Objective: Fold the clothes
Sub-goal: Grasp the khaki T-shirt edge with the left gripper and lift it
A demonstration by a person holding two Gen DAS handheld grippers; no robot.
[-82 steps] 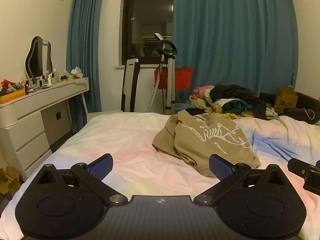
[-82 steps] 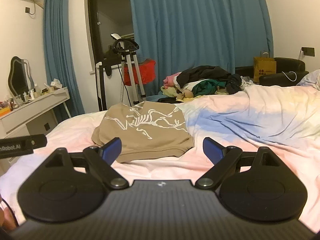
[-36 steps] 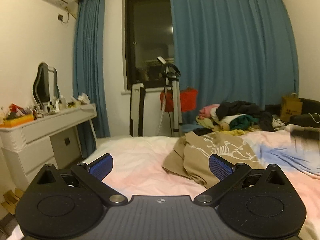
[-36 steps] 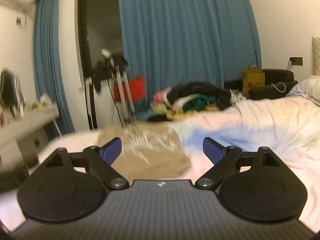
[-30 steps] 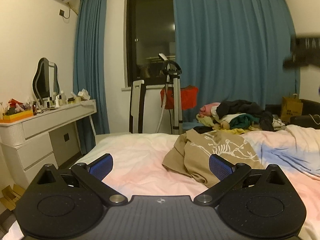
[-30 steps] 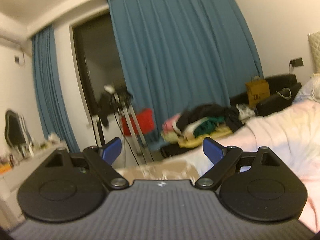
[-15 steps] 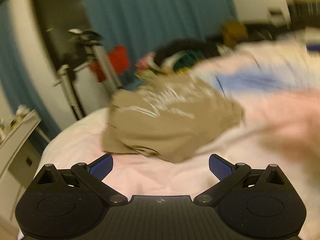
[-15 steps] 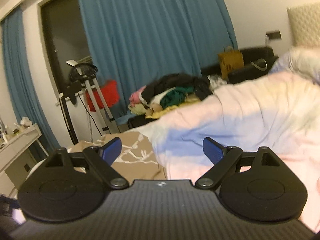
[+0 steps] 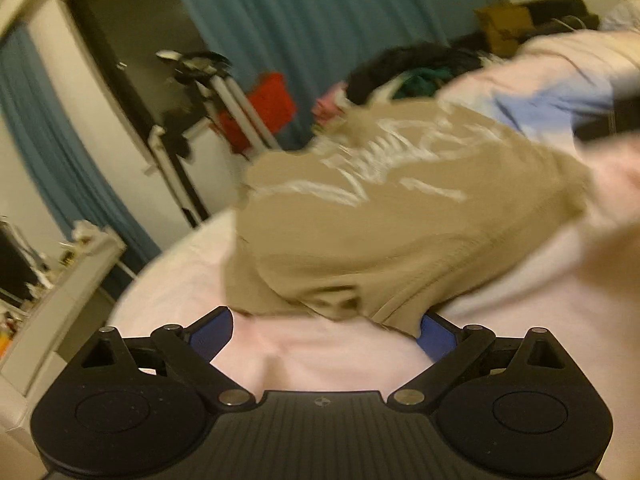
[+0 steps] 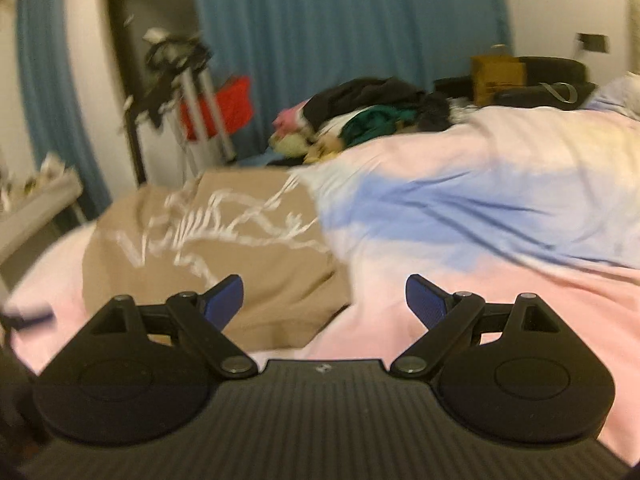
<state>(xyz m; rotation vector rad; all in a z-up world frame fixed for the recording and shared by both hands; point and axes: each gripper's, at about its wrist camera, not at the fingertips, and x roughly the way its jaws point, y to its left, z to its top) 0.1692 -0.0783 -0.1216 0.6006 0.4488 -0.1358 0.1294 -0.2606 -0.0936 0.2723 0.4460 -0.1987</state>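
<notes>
Bedroom with teal curtains (image 10: 348, 40), dark window, heap of clothes (image 10: 368, 116) past the bed's far edge. Pink and blue bedding (image 10: 500, 208) across the bed. Tan shirt (image 9: 392, 220) with white print lying crumpled on the bedding, near hem close up against the left gripper (image 9: 324, 330). Left gripper spread wide, empty, right blue pad (image 9: 434, 334) partly under the shirt's edge; contact unclear through blur. Right gripper (image 10: 324, 300) likewise wide open, empty, low over the bedding, shirt just ahead to its left. White dresser (image 9: 68, 280) at far left.
</notes>
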